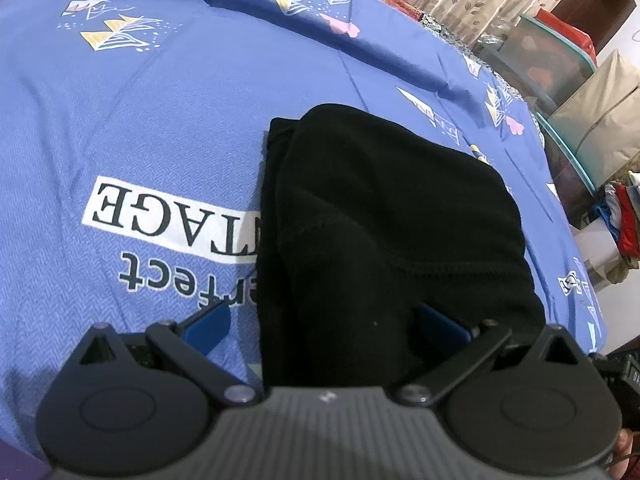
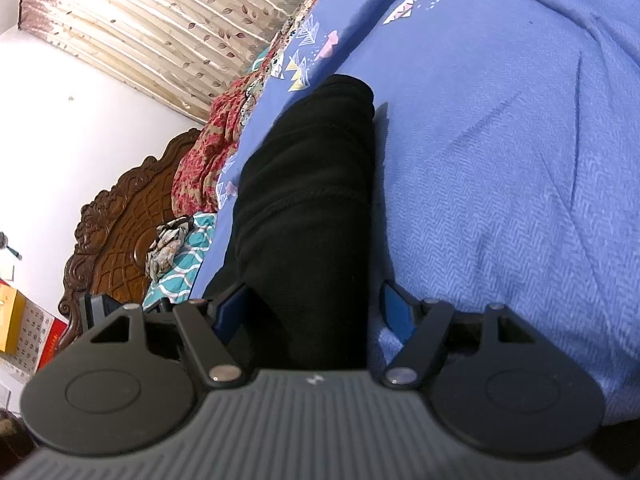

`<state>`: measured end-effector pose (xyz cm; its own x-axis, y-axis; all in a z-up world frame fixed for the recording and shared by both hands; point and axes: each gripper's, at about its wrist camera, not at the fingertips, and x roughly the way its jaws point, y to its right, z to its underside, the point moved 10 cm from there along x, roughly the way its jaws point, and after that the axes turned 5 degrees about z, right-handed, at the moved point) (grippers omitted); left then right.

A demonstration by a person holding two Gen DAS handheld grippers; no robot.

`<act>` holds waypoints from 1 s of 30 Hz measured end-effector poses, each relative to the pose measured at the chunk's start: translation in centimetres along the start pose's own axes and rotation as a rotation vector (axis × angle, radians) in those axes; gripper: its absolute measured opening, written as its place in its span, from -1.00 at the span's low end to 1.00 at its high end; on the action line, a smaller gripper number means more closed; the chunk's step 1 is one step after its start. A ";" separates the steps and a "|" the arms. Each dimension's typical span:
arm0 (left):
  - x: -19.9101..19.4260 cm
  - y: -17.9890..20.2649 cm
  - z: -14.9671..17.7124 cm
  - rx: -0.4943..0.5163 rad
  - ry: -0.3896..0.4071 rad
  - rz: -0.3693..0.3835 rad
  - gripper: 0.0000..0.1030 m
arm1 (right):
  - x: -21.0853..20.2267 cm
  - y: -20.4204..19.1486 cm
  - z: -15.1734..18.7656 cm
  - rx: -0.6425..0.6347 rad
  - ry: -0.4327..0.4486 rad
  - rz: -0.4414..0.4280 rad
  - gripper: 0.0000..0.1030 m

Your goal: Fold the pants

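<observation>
Spread wide, both the left gripper [image 1: 324,320] and right gripper [image 2: 312,304] straddle the folded black fabric pants [image 1: 384,216], gripping nothing; closing carelessly risks dragging layers askew

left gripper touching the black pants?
Cannot tell. In the left wrist view the black pants fill the left gripper's open gap, but no pad contact shows plainly.

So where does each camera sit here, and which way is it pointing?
Left wrist: on the left gripper, low over the blue bedspread, looking across the folded black pants toward curtains and storage boxes; both blue fingers show, jaws spread around the fabric.
Right wrist: on the right gripper, rolled sideways, facing the carved headboard; jaws likewise spread.
Shared: pants and bedspread.
</observation>
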<state>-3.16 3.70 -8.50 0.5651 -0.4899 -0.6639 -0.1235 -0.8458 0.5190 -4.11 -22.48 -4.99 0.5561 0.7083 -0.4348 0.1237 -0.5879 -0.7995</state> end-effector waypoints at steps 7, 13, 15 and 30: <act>0.2 0.1 0.0 0.000 -0.002 -0.004 1.00 | -0.2 0.1 0.2 0.035 0.000 -0.004 0.44; 0.3 0.1 0.0 0.005 -0.003 -0.005 1.00 | -0.2 0.1 0.3 0.048 0.007 0.000 0.45; 0.3 0.1 0.0 0.007 -0.001 -0.004 1.00 | -0.2 -0.1 0.4 0.047 0.011 0.006 0.45; 2.1 -0.3 -2.5 -0.049 -0.093 0.120 1.00 | 0.5 -1.4 -3.1 -0.129 0.022 0.085 0.53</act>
<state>0.11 3.42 -8.71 0.4701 -0.6064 -0.6413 -0.1443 -0.7696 0.6220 -1.48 -22.48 -2.85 0.5870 0.6461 -0.4879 0.1793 -0.6914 -0.6999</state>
